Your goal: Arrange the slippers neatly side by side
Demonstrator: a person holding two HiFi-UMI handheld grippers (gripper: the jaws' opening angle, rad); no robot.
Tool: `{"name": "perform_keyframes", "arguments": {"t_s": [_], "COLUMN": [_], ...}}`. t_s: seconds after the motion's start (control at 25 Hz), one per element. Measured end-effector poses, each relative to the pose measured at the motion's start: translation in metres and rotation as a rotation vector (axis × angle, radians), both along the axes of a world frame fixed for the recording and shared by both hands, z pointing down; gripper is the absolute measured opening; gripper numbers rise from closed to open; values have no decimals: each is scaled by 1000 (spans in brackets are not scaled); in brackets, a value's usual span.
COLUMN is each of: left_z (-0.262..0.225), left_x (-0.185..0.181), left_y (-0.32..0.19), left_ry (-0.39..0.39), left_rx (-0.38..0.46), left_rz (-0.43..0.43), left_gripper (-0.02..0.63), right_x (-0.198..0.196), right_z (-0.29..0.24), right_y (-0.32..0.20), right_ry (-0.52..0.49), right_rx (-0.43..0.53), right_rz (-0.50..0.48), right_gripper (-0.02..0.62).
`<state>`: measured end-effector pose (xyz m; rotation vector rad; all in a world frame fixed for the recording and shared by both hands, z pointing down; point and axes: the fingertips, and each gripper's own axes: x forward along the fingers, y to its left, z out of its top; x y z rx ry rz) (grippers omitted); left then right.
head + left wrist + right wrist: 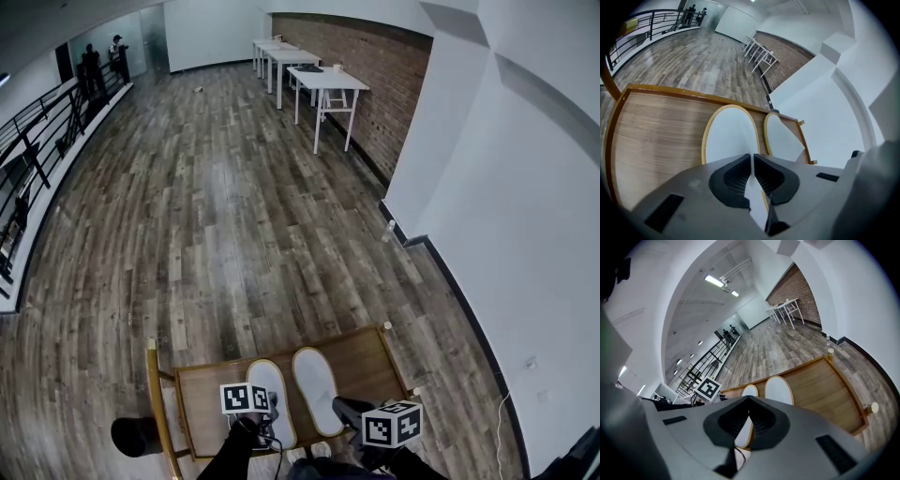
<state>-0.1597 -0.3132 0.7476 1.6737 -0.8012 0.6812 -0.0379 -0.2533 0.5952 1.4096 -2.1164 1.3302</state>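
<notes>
White and flat, with thin yellowish rims, the 2 oval slippers lay side by side on the wooden tabletop (375, 366). The left slipper (272, 380) sat just beside the right slipper (316, 389), their long axes parallel and pointing away from the person, with a narrow strip of wood between them. Both lay ahead of the tongs: the left gripper (752, 157) hung over the left one's near end, the right gripper (749, 400) just right of the other's near end, so each hand was nearest its own slipper. Both pairs of ribbed black pads were clenched together, apparently on nothing. The tabletop looked smooth and grained, with a raised rim.
</notes>
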Motion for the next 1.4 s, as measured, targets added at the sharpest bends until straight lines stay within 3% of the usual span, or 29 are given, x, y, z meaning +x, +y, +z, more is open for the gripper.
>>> {"name": "perform_keyframes", "arguments": {"t_s": [0.28,0.56,0.8,0.92,1.04,1.16,1.28,1.4], "left_z": [-5,-12,-27,-40,-74,-115,-139,-143], "left_x": [6,8,9,2,-4,-2,4,11], "left_y": [2,9,15,18,21,26,39,56], "left_ry": [4,41,53,75,141,173,162,129], "left_rx": [26,47,71,97,171,319,430,480], "left_rz": [21,61,58,6,-69,-112,-136,-169], "left_gripper": [11,82,95,95,95,94,94,92], "right_x": [1,-4,-2,-1,3,10,15,21], "right_z": [-1,2,3,8,16,26,34,42], "right_y": [0,-1,-4,-6,-11,-20,-30,-42], "right_ry": [2,5,-1,13,37,66,92,131], "right_rx": [-2,-4,-6,-10,-17,-28,-39,-51], "right_rz": [-9,-16,-23,-33,-38,-43,-53,-66], "right_gripper": [-2,-2,-2,-2,-2,-2,-2,-2]}}
